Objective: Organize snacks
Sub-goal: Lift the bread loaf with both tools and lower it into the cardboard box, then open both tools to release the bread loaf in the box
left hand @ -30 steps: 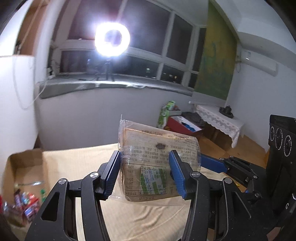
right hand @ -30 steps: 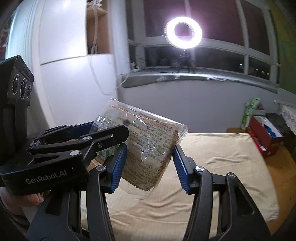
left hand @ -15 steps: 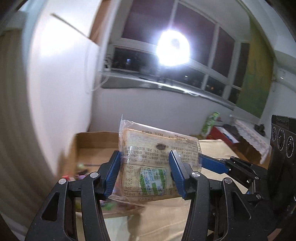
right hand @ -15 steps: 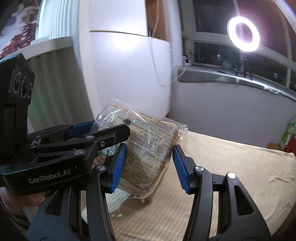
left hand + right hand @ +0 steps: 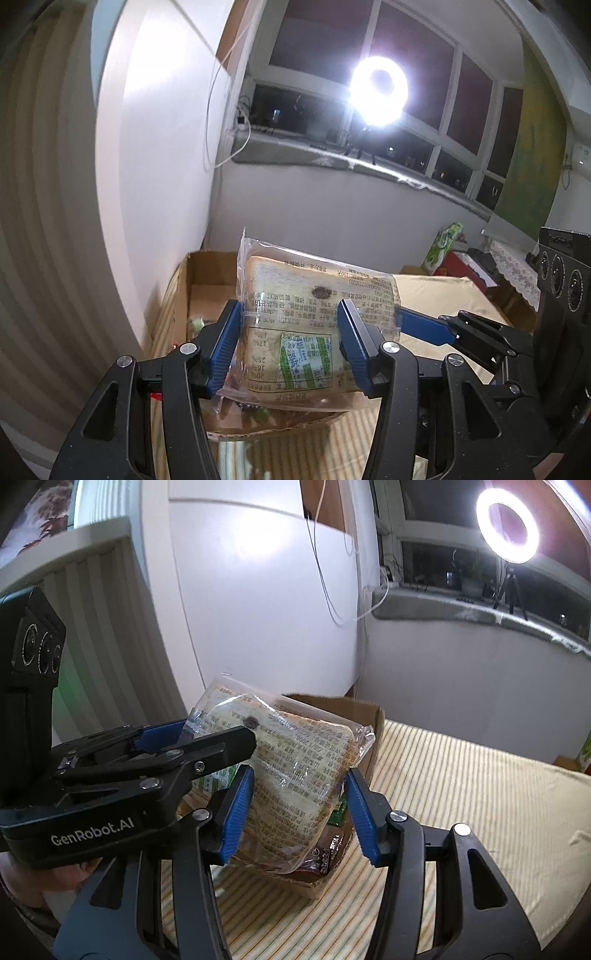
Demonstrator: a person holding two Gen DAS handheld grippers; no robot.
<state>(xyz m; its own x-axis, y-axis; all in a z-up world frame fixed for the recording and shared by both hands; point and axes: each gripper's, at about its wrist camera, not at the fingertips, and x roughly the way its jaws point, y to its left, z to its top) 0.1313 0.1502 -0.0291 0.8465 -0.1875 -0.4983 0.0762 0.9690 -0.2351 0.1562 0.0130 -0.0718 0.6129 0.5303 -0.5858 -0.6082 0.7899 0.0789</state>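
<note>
Both claws clamp one bread pack point(image 5: 314, 328) betw. blue pads, L claw point(image 5: 288, 343) and R claw point(image 5: 299, 808) from opposite ends, prob. to keep the floppy bag steady. It hangs over the box point(image 5: 199, 280) w/ other snacks, likely its drop spot.

both grippers clamp one clear bread packet point(image 5: 295, 775): the right gripper point(image 5: 299, 812) by its lower end, the left gripper point(image 5: 207, 738) from the left side, above a cardboard box point(image 5: 365, 716) on striped cloth point(image 5: 461, 794).
</note>
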